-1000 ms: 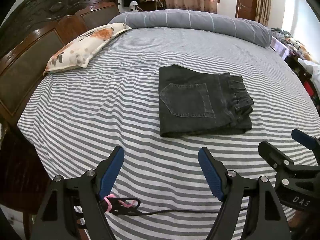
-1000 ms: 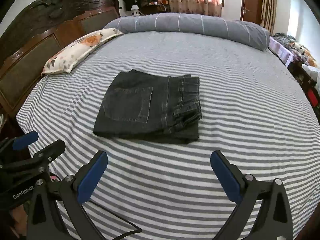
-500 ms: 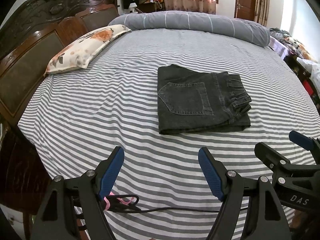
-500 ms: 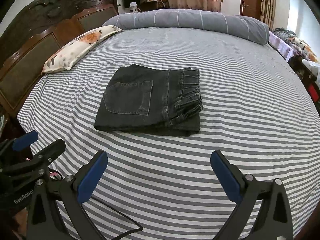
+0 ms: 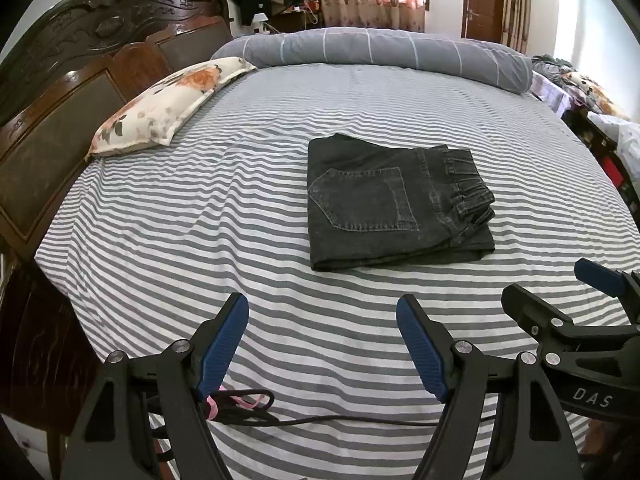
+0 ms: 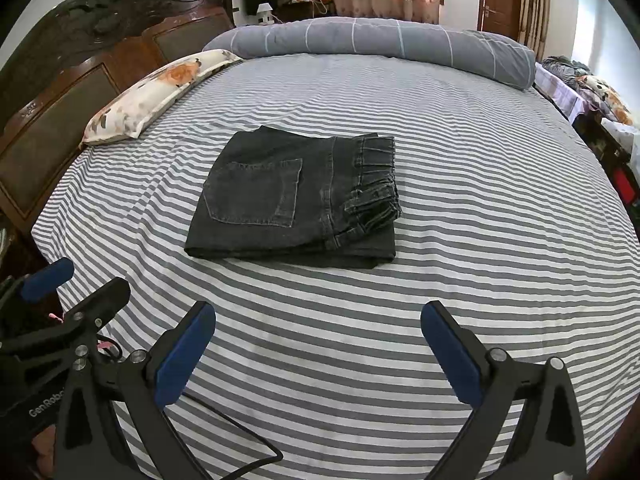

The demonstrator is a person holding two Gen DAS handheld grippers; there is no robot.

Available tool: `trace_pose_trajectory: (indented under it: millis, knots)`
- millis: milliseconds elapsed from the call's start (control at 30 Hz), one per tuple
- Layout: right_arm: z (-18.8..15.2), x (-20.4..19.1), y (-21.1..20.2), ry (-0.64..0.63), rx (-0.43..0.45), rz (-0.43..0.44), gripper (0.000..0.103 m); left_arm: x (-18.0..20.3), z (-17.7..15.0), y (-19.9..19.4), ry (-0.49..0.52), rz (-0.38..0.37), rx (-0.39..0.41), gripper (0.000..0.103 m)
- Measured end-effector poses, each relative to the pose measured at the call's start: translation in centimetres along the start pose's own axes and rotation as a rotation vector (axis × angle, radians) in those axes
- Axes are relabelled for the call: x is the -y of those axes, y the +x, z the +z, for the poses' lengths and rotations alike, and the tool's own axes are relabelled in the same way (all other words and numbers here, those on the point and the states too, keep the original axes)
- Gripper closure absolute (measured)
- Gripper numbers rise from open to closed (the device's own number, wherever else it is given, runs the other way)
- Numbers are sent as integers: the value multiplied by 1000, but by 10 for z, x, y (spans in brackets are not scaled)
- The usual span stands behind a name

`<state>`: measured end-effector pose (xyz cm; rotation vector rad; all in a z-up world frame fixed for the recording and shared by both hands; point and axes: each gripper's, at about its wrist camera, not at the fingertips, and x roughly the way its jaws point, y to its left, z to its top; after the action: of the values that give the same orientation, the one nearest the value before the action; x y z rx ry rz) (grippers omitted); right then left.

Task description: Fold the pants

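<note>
Pants [image 5: 394, 204] folded, mid-bed, striped sheet [image 5: 200, 216] bare around edges; left gripper [image 5: 322, 346], right gripper [image 6: 318, 350] jaws wide, apart from pants.

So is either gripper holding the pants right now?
No: the pants lie folded on the bed, apart from the open left gripper and right gripper.

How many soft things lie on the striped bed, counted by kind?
Folded black pants: 1
Floral pillow: 1
Grey rolled quilt: 1
Total: 3
</note>
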<state>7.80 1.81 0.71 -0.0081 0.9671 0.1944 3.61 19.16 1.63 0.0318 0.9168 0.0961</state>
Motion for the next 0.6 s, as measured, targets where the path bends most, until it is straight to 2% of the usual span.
trace_pose_trajectory:
  millis: [600]
  knots:
    - [-4, 1, 2, 5, -13, -6, 1, -1, 1, 1, 5, 37, -3, 26]
